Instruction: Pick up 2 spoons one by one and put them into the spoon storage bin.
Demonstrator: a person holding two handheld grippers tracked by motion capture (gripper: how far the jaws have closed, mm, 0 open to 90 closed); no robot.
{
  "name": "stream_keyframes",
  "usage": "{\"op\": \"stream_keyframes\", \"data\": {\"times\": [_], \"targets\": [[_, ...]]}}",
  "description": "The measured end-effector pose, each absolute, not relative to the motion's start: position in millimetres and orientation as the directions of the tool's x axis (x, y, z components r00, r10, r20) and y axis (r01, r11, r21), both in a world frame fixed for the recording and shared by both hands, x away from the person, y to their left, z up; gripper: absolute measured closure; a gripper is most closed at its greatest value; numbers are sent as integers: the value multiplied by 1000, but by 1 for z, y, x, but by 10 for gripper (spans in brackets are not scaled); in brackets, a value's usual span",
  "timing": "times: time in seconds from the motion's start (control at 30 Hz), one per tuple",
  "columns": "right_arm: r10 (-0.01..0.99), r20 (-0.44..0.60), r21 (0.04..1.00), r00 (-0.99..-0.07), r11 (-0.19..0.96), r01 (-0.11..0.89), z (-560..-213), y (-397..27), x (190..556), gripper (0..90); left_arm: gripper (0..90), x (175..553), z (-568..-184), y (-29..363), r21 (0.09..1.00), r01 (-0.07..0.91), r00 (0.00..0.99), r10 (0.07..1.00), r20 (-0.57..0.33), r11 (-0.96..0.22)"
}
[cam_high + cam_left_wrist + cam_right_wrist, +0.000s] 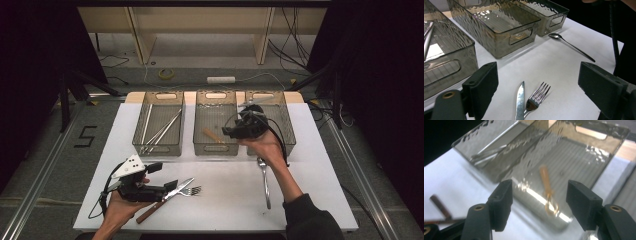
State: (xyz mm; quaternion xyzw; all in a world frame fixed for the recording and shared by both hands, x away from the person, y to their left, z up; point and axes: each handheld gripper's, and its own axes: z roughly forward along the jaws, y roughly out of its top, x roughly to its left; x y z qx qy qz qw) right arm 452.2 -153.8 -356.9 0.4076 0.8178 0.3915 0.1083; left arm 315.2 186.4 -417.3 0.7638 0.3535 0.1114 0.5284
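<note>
Over the middle bin (pixel 215 145) the right gripper (pixel 539 203) hangs with its jaws wide and empty, the wooden-handled spoon (pixel 547 188) lying on the bin's floor below, while the left gripper (pixel 537 87) sits equally wide around a knife (pixel 520 100) and fork (pixel 537 98) on the table (pixel 230 185).

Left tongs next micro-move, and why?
Probably ease the left tongs down and shut on the fork. Their jaws stand open with the fork and the knife lying loose on the table between them.
</note>
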Motion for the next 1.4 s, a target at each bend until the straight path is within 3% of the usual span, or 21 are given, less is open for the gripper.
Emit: {"op": "stream_keyframes", "data": {"times": [0.43,0.83,1.1,1.4], "targets": [[785,110,729,-610,353,586,-383,-202,394,367,159,315,-417,187,889,417,722,664,-197,-189],[830,123,660,-544,342,669,-419,-228,376,389,159,315,-416,187,891,414,721,664,-196,-187],[858,167,590,-486,308,747,-432,-237,373,477,159,314,-417,187,889,416,723,662,-197,-190],[882,129,551,-454,317,772,-445,-235,367,546,159,313,-416,187,890,413,725,661,-194,-192]]}}
